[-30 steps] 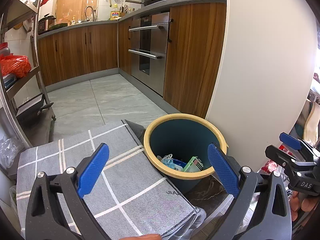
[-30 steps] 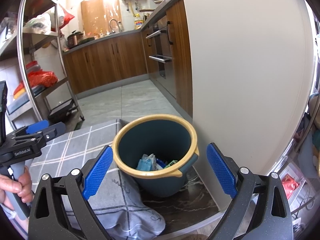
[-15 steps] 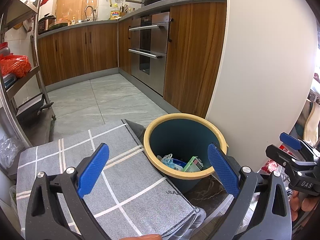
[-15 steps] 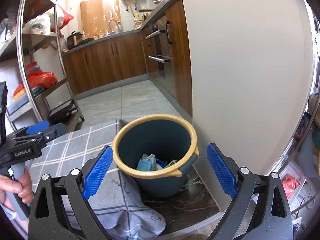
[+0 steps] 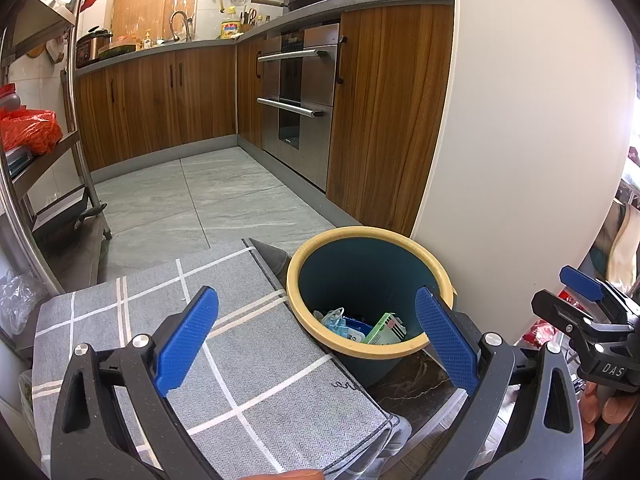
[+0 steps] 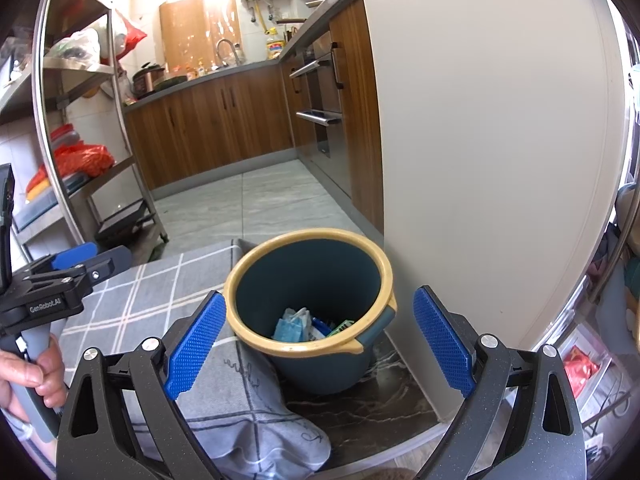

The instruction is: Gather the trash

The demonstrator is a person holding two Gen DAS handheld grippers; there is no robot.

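A dark blue bin with a yellow rim [image 5: 434,268] [image 6: 248,268] stands on the dark marble floor strip beside a cream wall. Inside lie a blue face mask [image 5: 334,320] [image 6: 294,324], a green and white box [image 5: 386,328] and other scraps. My left gripper [image 5: 316,338] hovers open over the bin's near left side with nothing between its blue pads. My right gripper [image 6: 316,340] hangs open just in front of the bin, also holding nothing. Each gripper shows at the other view's edge, held by a hand.
A grey checked cloth [image 5: 168,320] [image 6: 160,288] covers a surface left of the bin. A metal shelf rack [image 5: 48,168] with a red bag [image 5: 28,132] stands at the left. Wooden cabinets and an oven [image 5: 298,100] line the back. Grey floor tiles [image 5: 200,204] lie beyond.
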